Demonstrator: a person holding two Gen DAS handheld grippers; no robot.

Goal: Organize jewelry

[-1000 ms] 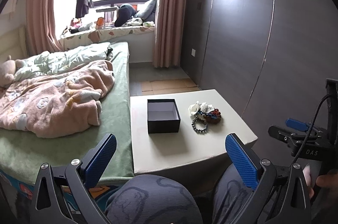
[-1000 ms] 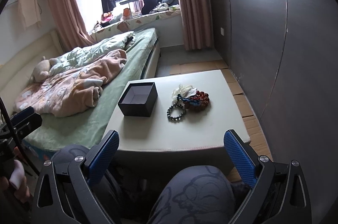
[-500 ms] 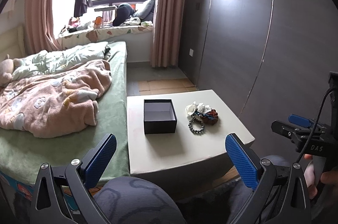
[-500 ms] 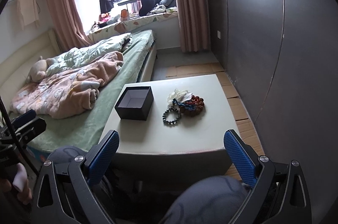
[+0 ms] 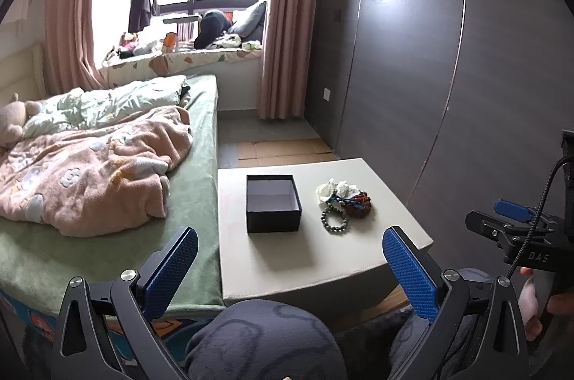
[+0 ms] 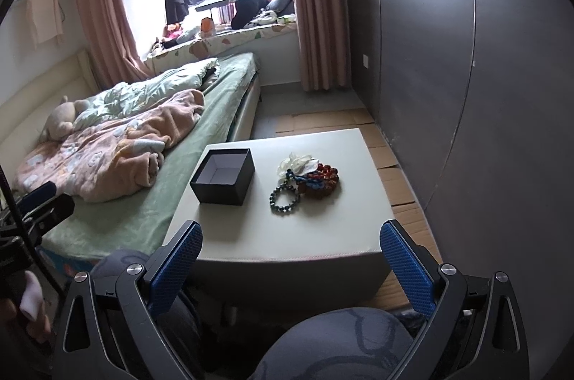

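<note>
An open black box stands on a low white table. To its right lies a pile of jewelry: a dark bead bracelet, red and blue beads, and white pieces. My left gripper is open and empty, held back from the table's near edge. My right gripper is open and empty, also short of the table. The right gripper shows at the right edge of the left wrist view.
A bed with a pink blanket runs along the table's left side. A dark panelled wall stands to the right. The person's knees are below the grippers. Cardboard sheets cover the floor by the wall.
Both grippers have drawn back a little and shifted, so the table sits slightly farther and more central. Box and jewelry have not moved. Both stay open.
</note>
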